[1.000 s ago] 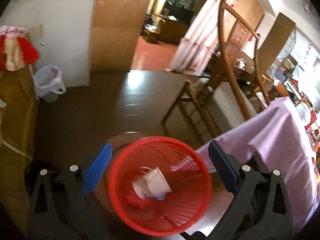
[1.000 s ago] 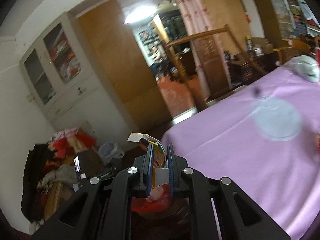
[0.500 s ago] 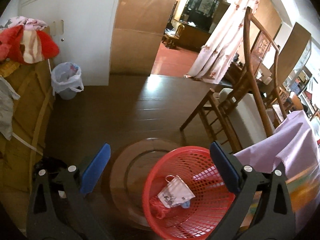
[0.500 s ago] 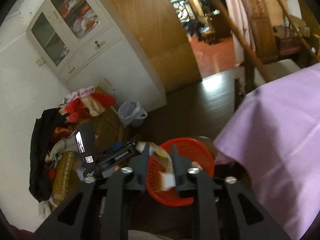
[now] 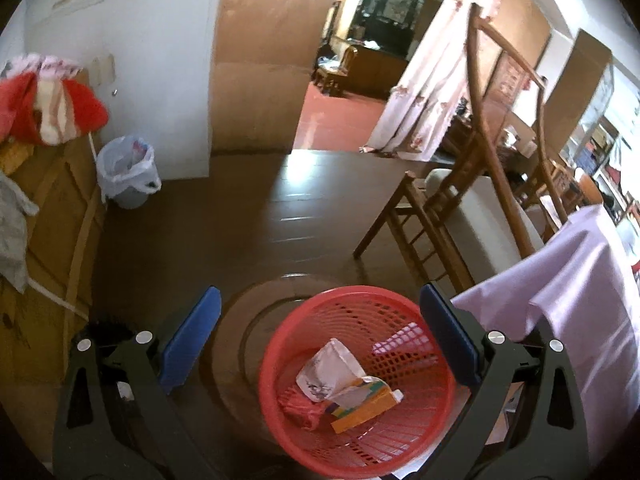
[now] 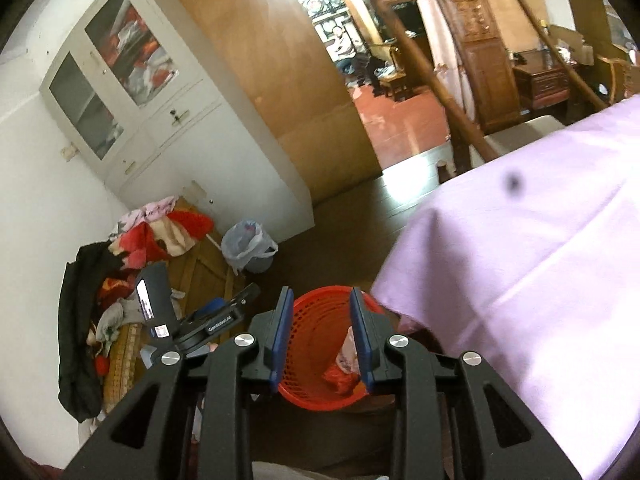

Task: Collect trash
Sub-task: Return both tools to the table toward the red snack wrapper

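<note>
Dark glossy wood floor (image 5: 248, 216) w/ glare at center. White cabinet (image 6: 132, 92), glass doors, upper left; brown panel wall (image 5: 256, 80) beside it. Open doorway top center, red floor beyond. Wooden chair (image 5: 452, 208) right, floral curtain (image 5: 436, 80) upper right.

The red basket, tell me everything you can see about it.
The red basket is a round, open-topped bin of what looks like plastic, with a solid rim and latticed mesh walls. It stands upright on a round wooden surface beside the purple tablecloth. Inside lie a crumpled white wrapper, a yellow-orange carton and something red. Neither gripper touches it.
</note>
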Demonstrator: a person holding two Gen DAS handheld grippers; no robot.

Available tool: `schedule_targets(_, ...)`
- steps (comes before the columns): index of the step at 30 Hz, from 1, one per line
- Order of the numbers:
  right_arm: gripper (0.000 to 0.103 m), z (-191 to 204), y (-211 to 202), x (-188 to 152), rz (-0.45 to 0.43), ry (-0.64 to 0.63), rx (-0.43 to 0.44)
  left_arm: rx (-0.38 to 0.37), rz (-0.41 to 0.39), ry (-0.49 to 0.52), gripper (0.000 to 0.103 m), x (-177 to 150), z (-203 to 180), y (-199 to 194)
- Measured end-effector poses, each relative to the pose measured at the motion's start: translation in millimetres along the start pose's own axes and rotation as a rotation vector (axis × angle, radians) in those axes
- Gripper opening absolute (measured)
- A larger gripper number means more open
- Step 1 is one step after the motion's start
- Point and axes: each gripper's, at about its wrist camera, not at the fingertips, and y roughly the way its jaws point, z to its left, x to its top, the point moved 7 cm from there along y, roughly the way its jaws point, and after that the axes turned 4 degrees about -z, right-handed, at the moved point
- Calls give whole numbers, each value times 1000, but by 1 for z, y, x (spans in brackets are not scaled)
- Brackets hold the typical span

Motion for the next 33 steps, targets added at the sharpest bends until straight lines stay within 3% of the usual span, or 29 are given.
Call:
schedule_targets(7, 35, -27, -63, 2, -96, 7, -33, -59, -32, 83, 96, 6, -54, -34)
schedule_targets(16, 45, -85, -168, -9, -246, 42, -143, -174, -74, 264, 96, 4, -163, -77)
schedule_targets(24, 63, -173, -284, -40, -365, 95, -380, -356, -58, 478, 96, -26, -304, -107)
schedule_targets(33, 74, -279, -410, -82, -504, 223, -648, -553, 1, 699, 96, -84, -462, -127)
